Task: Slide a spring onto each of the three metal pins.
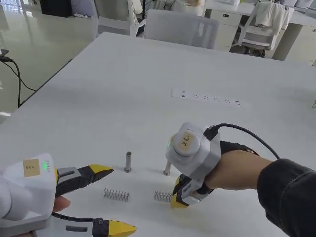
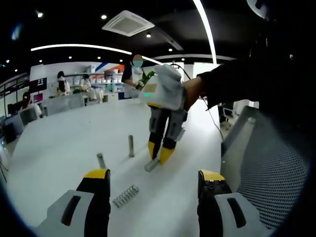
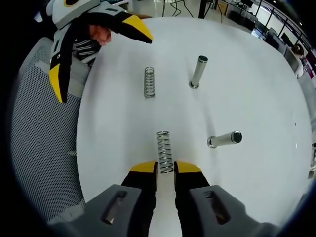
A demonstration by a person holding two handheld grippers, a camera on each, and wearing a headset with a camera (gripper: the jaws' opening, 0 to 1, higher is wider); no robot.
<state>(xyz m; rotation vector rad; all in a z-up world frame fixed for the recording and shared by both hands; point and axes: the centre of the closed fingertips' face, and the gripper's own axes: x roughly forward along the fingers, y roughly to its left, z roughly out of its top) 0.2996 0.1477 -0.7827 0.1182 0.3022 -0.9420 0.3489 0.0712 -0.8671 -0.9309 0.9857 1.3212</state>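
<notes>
- left gripper [image 1: 122, 199]: white body, black jaws tipped yellow.
- right gripper [image 3: 166, 169]: grey body, yellow tips.
- springs [image 3: 164, 150] and pins [image 3: 198, 71]: silvery grey.
- table [image 1: 148, 89]: plain white.
- sleeve [image 1: 289, 192]: black.
- chair [image 3: 44, 148]: grey mesh.

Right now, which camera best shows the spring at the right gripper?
Right gripper view: the spring lies full length, coils sharp, one end between the jaws. Head view shows it small; left gripper view, blurred.

White table [image 1: 148, 89], socket strip [image 1: 207, 98] set flush in the top toward the far right edge. Grey chair [image 1: 180, 27] at the far edge, and behind it a desk chair [image 1: 269, 22] with cloth draped over its back. Glossy pale floor [image 1: 34, 44] to the left, black cable [image 1: 17, 79] hanging off the left edge. Dark ceiling [image 2: 74, 19], cassette AC unit [image 2: 128, 23], curved strip lights [image 2: 79, 47]. Grey mesh chair [image 2: 266, 168] at the near edge.
</notes>
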